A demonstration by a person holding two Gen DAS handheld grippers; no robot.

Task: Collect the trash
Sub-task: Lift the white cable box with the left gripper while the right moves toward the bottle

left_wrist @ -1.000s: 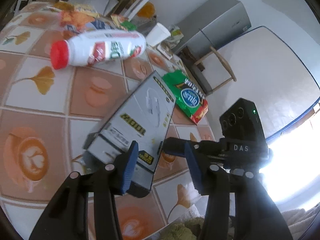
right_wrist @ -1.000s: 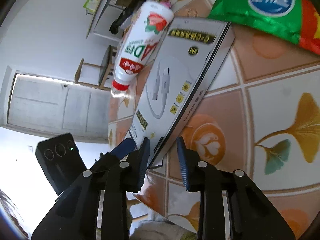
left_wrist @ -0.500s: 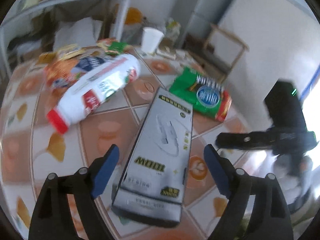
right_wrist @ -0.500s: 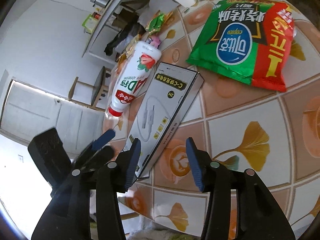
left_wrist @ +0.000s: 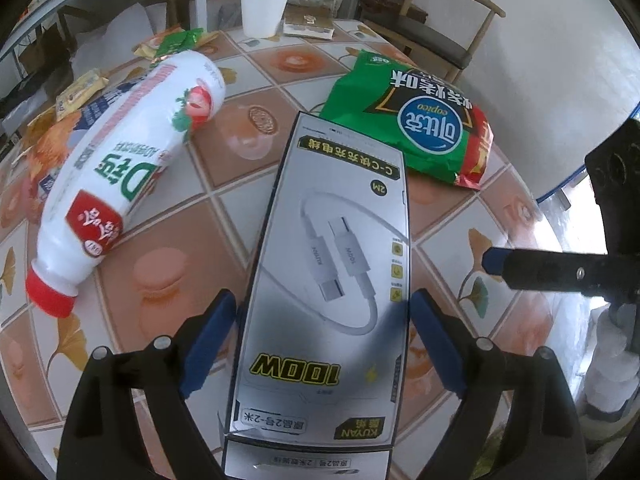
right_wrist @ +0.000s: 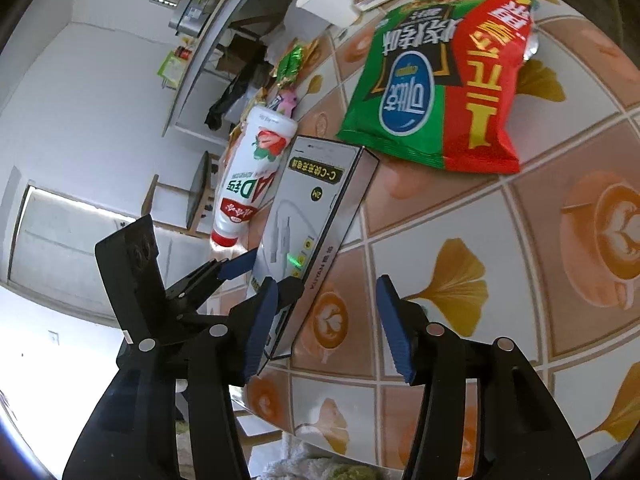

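looking down along my left gripper (left_wrist: 322, 340), i see its jaws spread wide with the grey charging-cable box (left_wrist: 332, 280) lying lengthwise between them; the blue pads (left_wrist: 208, 332) stand just off the box's long sides, and i cannot tell whether either one grazes the cardboard. the box rests on the patterned table (left_wrist: 168, 248), its "100w" end nearest me and its far end pointing at the green-and-red snack bag (left_wrist: 408, 120), whose near edge it reaches or slightly overlaps. left of the box lies a white strawberry drink bottle (left_wrist: 124, 172) on its side, red cap toward me. beyond it are crumpled wrappers (left_wrist: 176, 42), and at the far edge a white paper cup (left_wrist: 264, 8) stands upright beside a small flat packet (left_wrist: 310, 26).

from my right gripper (right_wrist: 324, 320) the jaws are opening, with only bare tabletop between them; the box's corner (right_wrist: 316, 216) sits at the left pad, just outside the gap. in this view the left gripper (right_wrist: 236, 268) reaches in from the left against the box's far side. the snack bag (right_wrist: 440, 92) lies flat further up the table, apart from both grippers.
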